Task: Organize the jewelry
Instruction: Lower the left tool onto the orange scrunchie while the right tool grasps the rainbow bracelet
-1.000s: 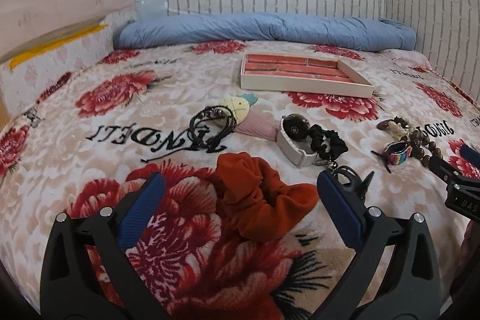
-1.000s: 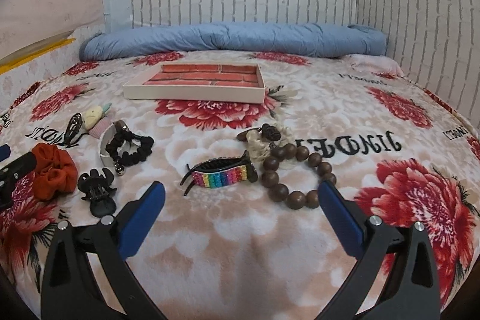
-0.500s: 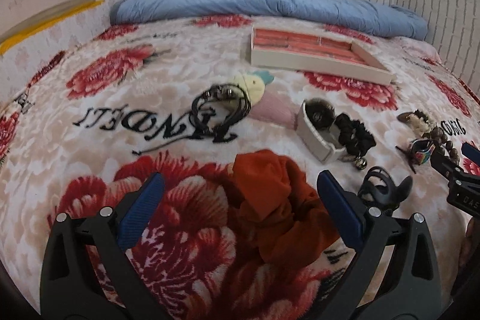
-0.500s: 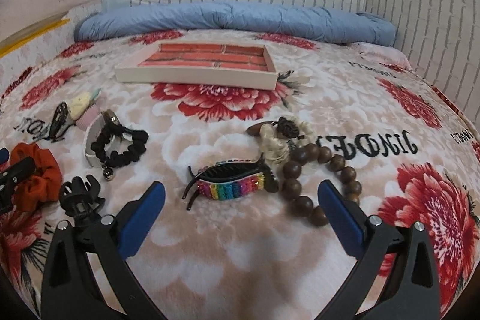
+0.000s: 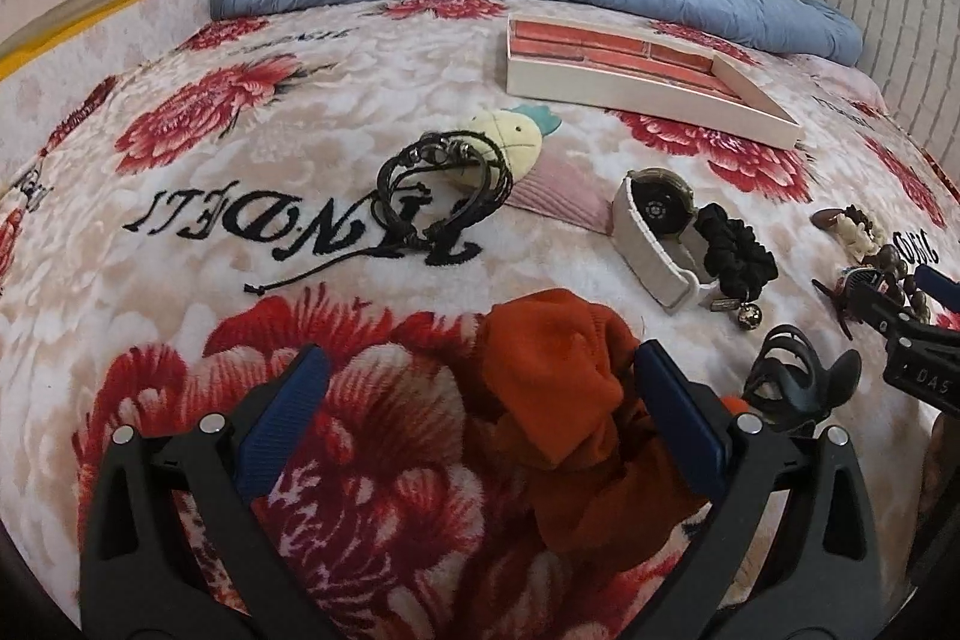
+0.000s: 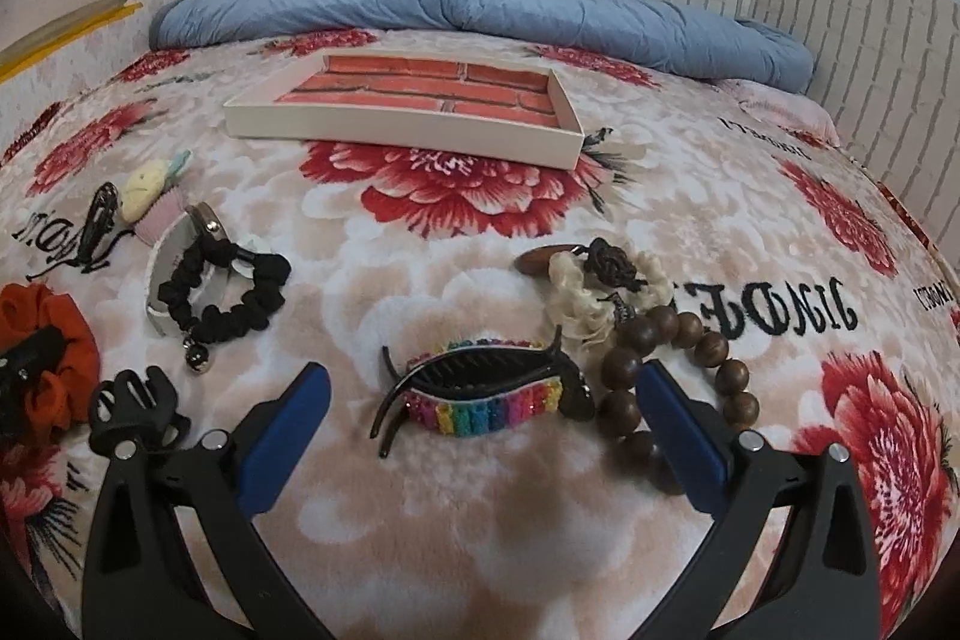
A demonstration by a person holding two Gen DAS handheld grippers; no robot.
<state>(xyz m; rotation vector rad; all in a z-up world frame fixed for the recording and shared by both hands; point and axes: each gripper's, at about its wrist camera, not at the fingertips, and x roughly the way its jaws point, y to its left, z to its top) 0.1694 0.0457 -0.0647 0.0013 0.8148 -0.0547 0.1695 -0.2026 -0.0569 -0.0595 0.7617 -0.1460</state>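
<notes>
My left gripper [image 5: 480, 388] is open low over an orange scrunchie [image 5: 558, 376], which lies between its fingers toward the right one. My right gripper [image 6: 480, 388] is open around a rainbow hair clip [image 6: 486, 400]; wooden beads [image 6: 678, 370] lie by its right finger. A shallow tray with a brick-pattern floor [image 6: 414, 124] lies further back on the bed and also shows in the left wrist view [image 5: 606, 85]. A black cord bracelet [image 5: 444, 178], a white watch [image 5: 648, 232], a black scrunchie [image 6: 228, 292] and a black claw clip [image 5: 792, 382] lie between.
A floral blanket [image 6: 450, 274] covers the bed. A blue rolled quilt [image 6: 480, 10] lies along the brick-pattern wall. A pineapple plush [image 5: 510, 142] lies on a pink item. A cream and brown tie [image 6: 606, 274] lies behind the beads.
Both grippers have moved forward and down. The orange scrunchie now sits between the left fingers and the rainbow clip between the right fingers. Both stay open.
</notes>
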